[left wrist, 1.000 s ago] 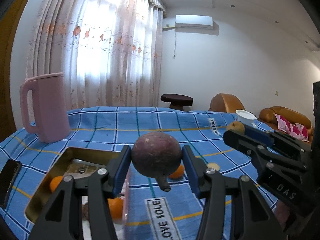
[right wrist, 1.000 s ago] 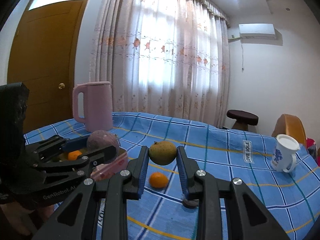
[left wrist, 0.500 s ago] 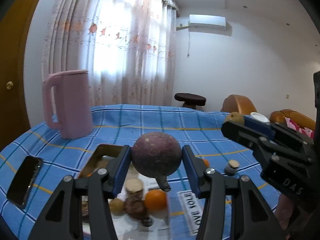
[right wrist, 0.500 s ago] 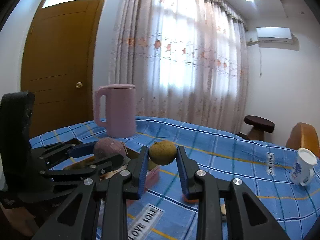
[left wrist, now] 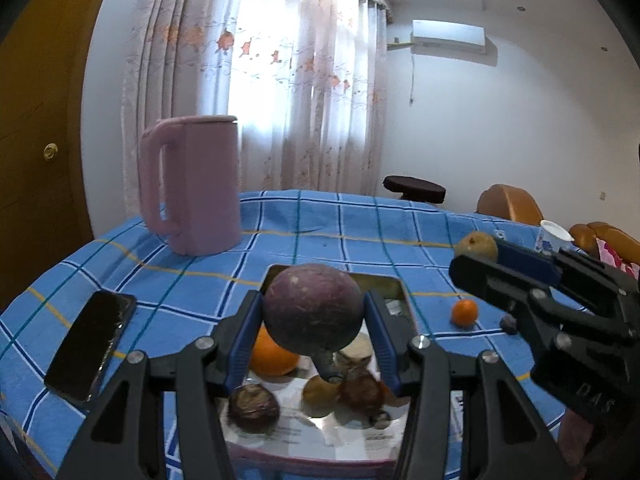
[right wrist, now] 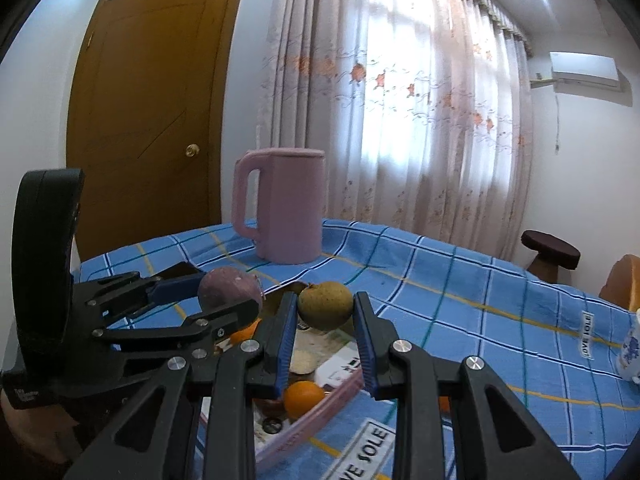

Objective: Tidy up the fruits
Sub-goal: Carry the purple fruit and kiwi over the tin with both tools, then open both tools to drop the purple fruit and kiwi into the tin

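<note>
L wrist: left hand-held gripper [left wrist: 314, 322] clamped the purple fruit [left wrist: 313, 307], stem pointing down toward cam, now right over the tray [left wrist: 394, 286] — it'd swung in from beside it, so drop's near. R wrist: right hand-held gripper [right wrist: 325, 320] gripped the brownish fruit [right wrist: 325, 305], long axis crosswise, over tray edge.

The tablecloth [right wrist: 460, 300] carries white label patches. One patch [right wrist: 587, 335], ahead and right of the right gripper [right wrist: 325, 320], reads "LOVE SOLE". A second patch [right wrist: 360, 454], below that gripper's fingers, shows "VE SOLE", its start hidden. In the left wrist view, the right gripper's body [left wrist: 592, 394] bears "DAS", inverted. Print on the sheet in the tray [right wrist: 320, 404] is illegible.
</note>
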A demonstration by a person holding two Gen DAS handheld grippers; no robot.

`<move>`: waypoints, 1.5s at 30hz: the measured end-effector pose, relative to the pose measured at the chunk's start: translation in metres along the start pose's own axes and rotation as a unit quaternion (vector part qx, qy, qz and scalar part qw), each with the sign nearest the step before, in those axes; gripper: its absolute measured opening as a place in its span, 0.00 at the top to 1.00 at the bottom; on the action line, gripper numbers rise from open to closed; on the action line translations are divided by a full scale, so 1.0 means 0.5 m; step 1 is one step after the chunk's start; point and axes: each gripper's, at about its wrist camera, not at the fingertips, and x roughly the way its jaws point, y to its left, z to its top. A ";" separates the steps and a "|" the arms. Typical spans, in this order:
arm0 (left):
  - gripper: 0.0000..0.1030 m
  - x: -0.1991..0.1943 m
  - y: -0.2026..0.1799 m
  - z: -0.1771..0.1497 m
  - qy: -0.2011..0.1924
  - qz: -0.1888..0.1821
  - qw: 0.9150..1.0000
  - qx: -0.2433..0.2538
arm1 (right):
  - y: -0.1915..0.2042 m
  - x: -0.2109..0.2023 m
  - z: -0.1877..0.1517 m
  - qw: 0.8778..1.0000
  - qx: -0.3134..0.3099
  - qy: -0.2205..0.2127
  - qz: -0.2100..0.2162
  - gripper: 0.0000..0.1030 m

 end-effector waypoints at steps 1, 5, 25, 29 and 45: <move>0.48 0.000 0.005 -0.002 0.001 0.003 1.000 -0.001 | 0.006 0.005 -0.003 1.000 -0.001 0.003 0.004 0.71; 0.48 0.002 0.028 -0.010 0.006 0.014 1.000 -0.005 | 0.021 0.024 -0.009 1.000 -0.004 0.015 0.013 0.71; 0.48 0.022 0.070 -0.028 0.030 0.032 0.999 -0.010 | 0.066 0.083 -0.033 0.998 -0.012 0.057 0.038 0.71; 0.48 0.023 0.071 -0.035 0.034 0.033 0.999 -0.006 | 0.071 0.088 -0.037 0.997 -0.015 0.065 0.041 0.71; 0.09 -0.032 -0.027 0.004 -0.024 0.006 0.999 0.035 | -0.010 0.031 -0.055 0.996 -0.009 0.092 0.000 0.41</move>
